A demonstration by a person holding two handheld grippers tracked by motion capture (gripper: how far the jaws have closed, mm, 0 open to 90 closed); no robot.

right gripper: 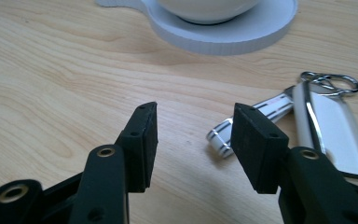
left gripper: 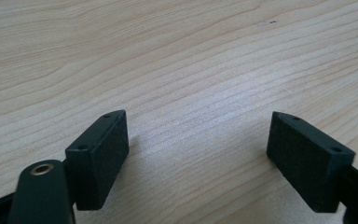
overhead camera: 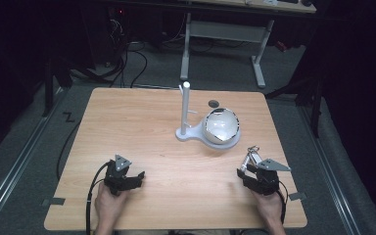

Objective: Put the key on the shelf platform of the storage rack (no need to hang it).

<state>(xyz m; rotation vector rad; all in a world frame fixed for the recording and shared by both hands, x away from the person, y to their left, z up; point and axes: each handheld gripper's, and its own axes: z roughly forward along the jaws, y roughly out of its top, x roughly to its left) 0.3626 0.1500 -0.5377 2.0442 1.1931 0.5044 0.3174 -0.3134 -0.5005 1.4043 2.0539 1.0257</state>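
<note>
Right gripper [right gripper: 193,140]: jaws spread, nothing between them, low over the pale wood-grain worktop [right gripper: 51,70]. Shiny silver metal key fob with two flat tags on a ring [right gripper: 328,126] lies on the wood just beyond and outboard of the right-hand jaw, apart from it; one slim striped tag pokes toward the gap. Left gripper [left gripper: 196,149]: jaws spread wide, bare wood between.

Step in hand, as judged: approach to the fob, grasp not yet made. Next move likely calls for shifting the jaws sideways over a tag, then closing.

High view adds the white stand with upright post and round base [overhead camera: 186,115] carrying a glossy white bowl [overhead camera: 221,126], ahead of the right jaws; right gripper view catches just the base rim
</note>
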